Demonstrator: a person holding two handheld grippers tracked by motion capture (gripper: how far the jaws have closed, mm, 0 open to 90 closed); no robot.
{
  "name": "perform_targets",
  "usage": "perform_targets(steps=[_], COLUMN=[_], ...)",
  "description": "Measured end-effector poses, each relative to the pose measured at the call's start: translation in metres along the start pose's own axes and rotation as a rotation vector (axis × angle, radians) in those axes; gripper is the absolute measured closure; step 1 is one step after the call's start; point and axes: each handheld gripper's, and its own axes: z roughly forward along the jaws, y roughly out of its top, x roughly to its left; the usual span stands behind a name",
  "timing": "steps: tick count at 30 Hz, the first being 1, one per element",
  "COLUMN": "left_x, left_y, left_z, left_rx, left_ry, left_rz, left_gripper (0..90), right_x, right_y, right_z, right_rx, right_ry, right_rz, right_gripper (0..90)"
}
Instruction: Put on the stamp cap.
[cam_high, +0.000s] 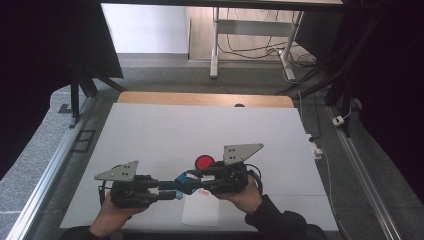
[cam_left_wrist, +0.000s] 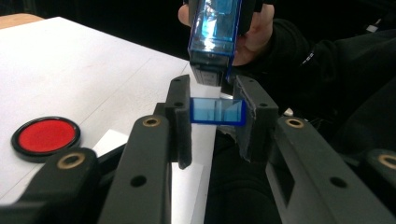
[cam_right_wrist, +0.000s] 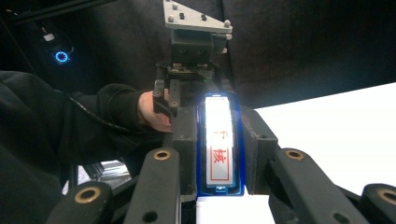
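High view: both grippers meet over the white table near its front edge. Left gripper is clamped on a small blue cap. Right gripper grips the blue stamp body. Red disc lies just beside them.

The white label on the blue stamp case bore red characters in a red frame; one read "核".
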Motion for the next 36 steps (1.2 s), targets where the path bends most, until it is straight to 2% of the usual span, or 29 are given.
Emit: perform_targets(steps=[14,36], left_x=[0.0032,0.0023], left_y=[0.0031,0.0050], left_z=[0.0051,0.0062], left_rx=[-0.021,-0.015], left_ry=[-0.062,-0.060], left_rz=[0.013,0.013], left_gripper=[68.6,68.8], right_x=[0.0002,-0.0006], right_y=[-0.0014,-0.0013], right_z=[0.0057,0.0081], right_rx=[0.003,-0.013], right_ry=[0.039,0.050], right_rz=[0.005,0.033], right_gripper=[71.3,71.3])
